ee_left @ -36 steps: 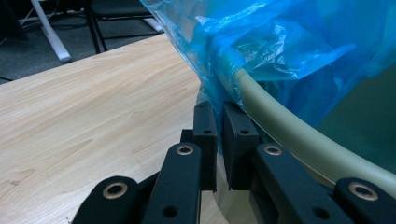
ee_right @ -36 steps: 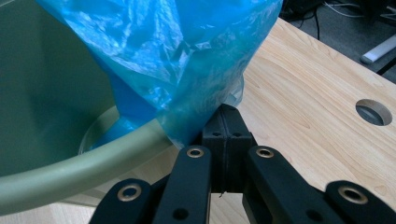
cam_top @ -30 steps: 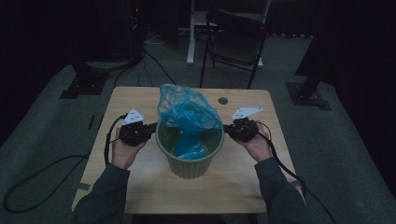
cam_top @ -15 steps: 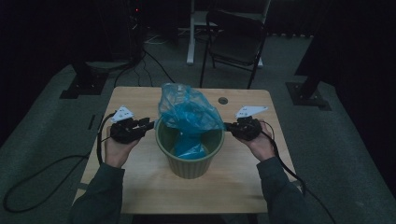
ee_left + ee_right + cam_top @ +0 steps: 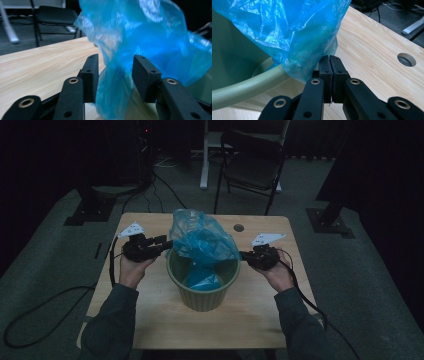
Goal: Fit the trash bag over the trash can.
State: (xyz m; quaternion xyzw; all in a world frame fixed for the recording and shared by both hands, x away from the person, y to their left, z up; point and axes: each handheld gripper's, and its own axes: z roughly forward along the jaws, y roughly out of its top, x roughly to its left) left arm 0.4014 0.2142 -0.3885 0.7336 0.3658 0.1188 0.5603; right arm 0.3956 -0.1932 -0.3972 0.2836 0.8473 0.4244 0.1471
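A pale green bin (image 5: 202,295) stands in the middle of the wooden table (image 5: 150,320), with a blue plastic bag (image 5: 200,240) bunched up above its mouth. My left gripper (image 5: 167,242) is at the bin's left rim. Its jaws have just been opening, and in the left gripper view the left gripper (image 5: 115,65) stands open with a loose fold of the bag (image 5: 140,32) hanging between the pads, not pressed. My right gripper (image 5: 243,255) is at the bin's right rim. Seen in its own view, the right gripper (image 5: 329,58) is shut on the bag's (image 5: 294,30) edge above the bin rim (image 5: 249,85).
A round cable hole (image 5: 238,227) lies in the table behind the bin. A black folding chair (image 5: 252,165) and stand bases sit on the floor beyond the table's far edge. Cables trail off the table's left and right sides.
The left gripper's jaws have opened and let the bag's edge go slack between them; that hand shifted slightly. The right gripper has stayed put, still shut.
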